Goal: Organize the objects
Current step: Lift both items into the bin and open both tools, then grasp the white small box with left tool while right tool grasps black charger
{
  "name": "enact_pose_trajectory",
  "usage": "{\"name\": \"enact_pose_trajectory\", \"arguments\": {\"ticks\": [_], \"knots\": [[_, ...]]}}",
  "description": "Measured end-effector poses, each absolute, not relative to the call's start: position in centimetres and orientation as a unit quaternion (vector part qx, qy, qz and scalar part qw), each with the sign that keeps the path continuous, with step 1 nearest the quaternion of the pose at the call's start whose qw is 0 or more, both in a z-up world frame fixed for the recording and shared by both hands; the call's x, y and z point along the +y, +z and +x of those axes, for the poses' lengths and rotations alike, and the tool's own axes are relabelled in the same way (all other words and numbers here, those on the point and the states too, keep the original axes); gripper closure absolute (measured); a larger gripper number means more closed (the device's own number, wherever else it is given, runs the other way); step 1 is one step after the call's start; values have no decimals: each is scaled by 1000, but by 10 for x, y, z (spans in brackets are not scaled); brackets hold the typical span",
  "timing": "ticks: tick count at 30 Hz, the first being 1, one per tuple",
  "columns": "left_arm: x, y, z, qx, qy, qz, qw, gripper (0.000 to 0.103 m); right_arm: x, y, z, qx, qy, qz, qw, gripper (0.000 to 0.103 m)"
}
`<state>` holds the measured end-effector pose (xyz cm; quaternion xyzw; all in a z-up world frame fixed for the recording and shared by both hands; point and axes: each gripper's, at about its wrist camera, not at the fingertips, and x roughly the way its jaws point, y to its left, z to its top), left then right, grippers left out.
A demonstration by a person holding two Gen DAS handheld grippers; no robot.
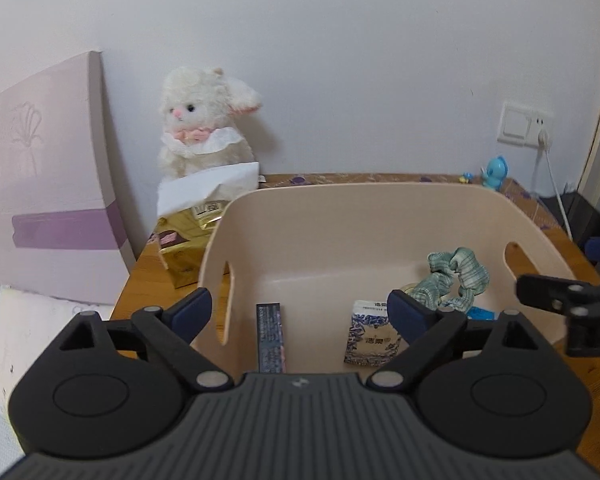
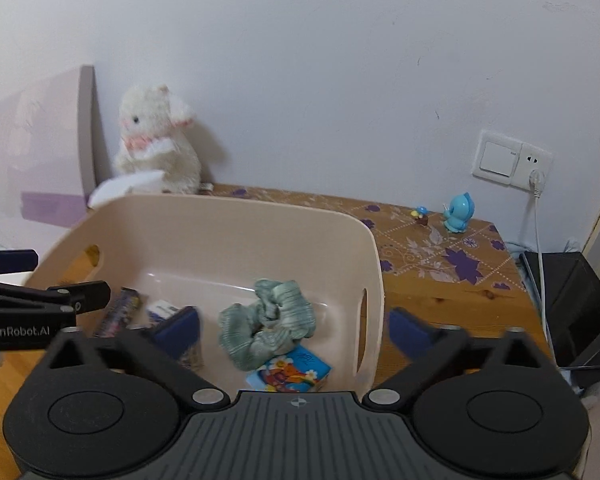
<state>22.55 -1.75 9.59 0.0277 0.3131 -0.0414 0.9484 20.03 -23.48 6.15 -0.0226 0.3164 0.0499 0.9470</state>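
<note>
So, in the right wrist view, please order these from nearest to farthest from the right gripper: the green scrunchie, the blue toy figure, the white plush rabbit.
From the right gripper:
1. Green scrunchie, inside the beige basket, just ahead between the fingers.
2. Blue toy figure, on the table at far right, near the wall.
3. White plush rabbit, far left behind the basket, against the wall.
</note>
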Motion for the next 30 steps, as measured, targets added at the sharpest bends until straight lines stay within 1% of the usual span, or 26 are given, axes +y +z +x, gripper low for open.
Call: {"name": "enact_pose_trajectory", "arguments": {"ticks": [6,12,20,30], "knots": [[-5,104,197,310,-33,14,950,7,-240,66,168,314,60,-15,948,0],[0,96,168,317,-34,12,948,6,-248,49,137,331,69,0,941,0],[-1,59,137,348,-54,20,936,6,-249,7,112,383,86,-15,920,0],[-15,14,137,397,-79,23,914,6,-244,-35,113,430,100,-20,897,0]]}}
